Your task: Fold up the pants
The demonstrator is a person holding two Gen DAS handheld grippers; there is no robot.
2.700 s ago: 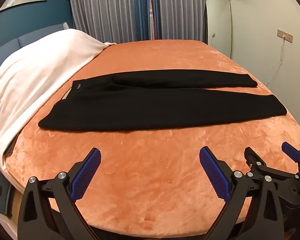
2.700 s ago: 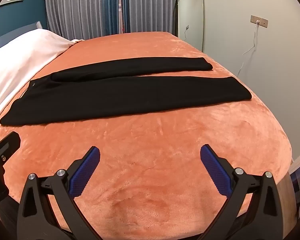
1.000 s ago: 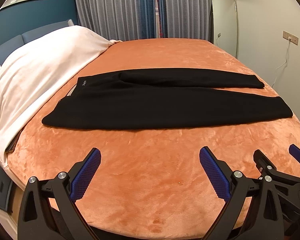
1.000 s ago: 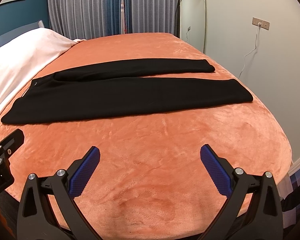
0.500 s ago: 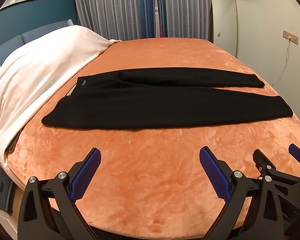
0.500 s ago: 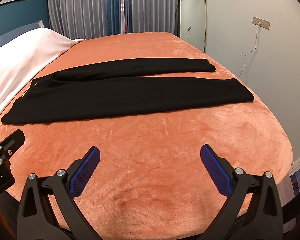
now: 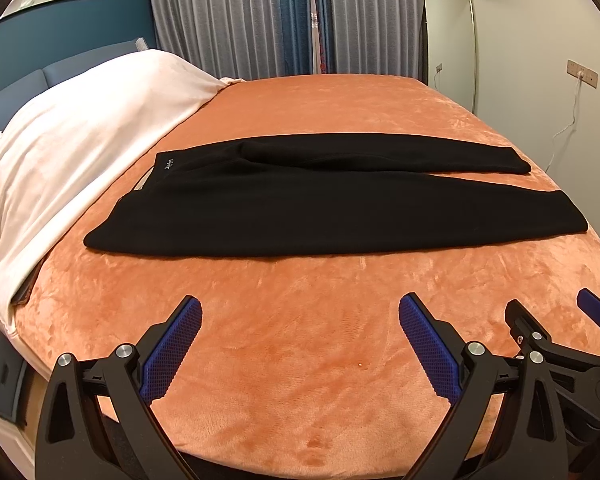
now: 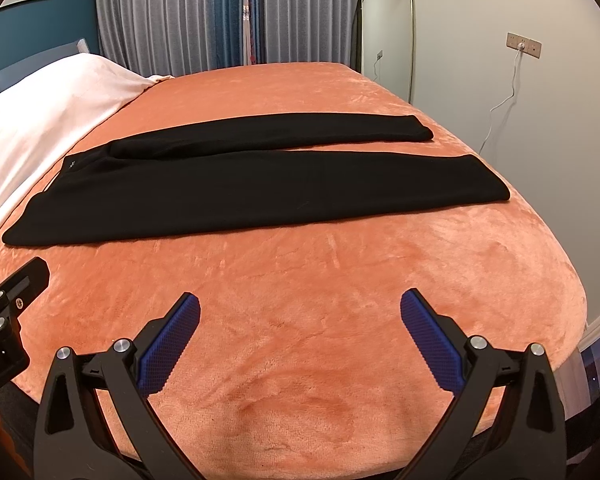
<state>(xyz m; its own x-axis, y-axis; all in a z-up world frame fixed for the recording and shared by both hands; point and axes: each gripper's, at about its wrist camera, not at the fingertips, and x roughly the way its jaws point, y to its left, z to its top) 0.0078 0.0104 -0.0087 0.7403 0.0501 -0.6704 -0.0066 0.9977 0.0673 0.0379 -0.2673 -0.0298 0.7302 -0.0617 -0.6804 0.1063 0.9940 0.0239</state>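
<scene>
Black pants [image 7: 300,204] [image 8: 236,188] lie flat across the orange bed, waistband to the left, both legs stretched to the right, slightly apart. My left gripper [image 7: 300,312] hovers open over the near part of the bed, well short of the pants, nothing between its blue pads. My right gripper [image 8: 300,308] is also open and empty, held over the near edge, in front of the leg half. The right gripper's fingers [image 7: 540,332] show at the lower right of the left wrist view. Part of the left gripper [image 8: 8,300] shows at the left edge of the right wrist view.
The orange plush bedspread [image 7: 340,304] covers the bed. A white blanket [image 7: 80,136] lies over the left end. Grey and blue curtains [image 7: 280,16] hang behind. A mirror [image 8: 388,28] leans on the right wall, by a socket with a cable [image 8: 520,46].
Both grippers have drifted very slightly; the pants look a touch lower in view than 2.7 s ago. Over the last half second nothing has visibly moved.
</scene>
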